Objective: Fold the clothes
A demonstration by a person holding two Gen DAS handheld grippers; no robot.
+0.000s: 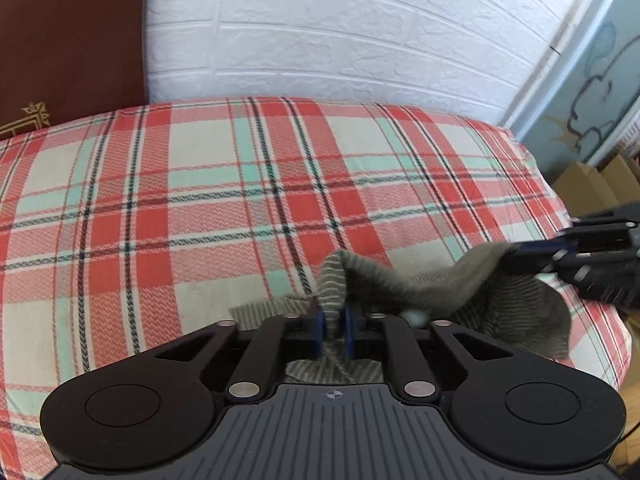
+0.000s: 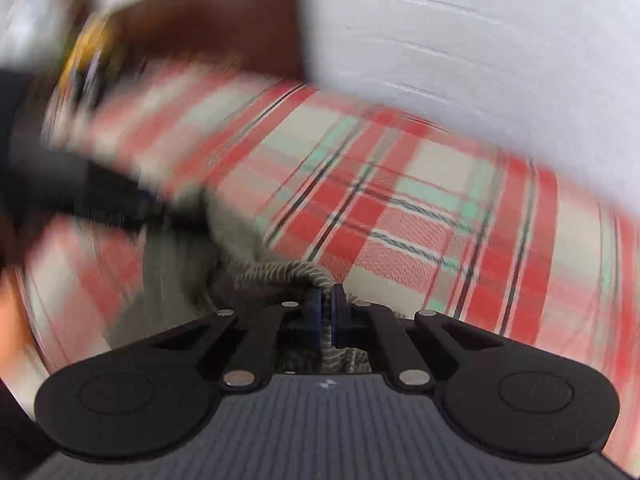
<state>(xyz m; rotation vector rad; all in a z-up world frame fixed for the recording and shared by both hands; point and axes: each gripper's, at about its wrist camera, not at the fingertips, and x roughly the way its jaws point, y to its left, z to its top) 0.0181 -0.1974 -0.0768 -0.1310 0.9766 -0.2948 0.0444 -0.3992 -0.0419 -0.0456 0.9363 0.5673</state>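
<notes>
Your left gripper has its blue fingers pinched on a fold of the grey-green striped garment, which rises between them and drapes rightward over the plaid bed cover to your right gripper. From your right wrist view, blurred, your right gripper likewise clamps the garment, the cloth trailing left of the fingers toward your left gripper.
</notes>
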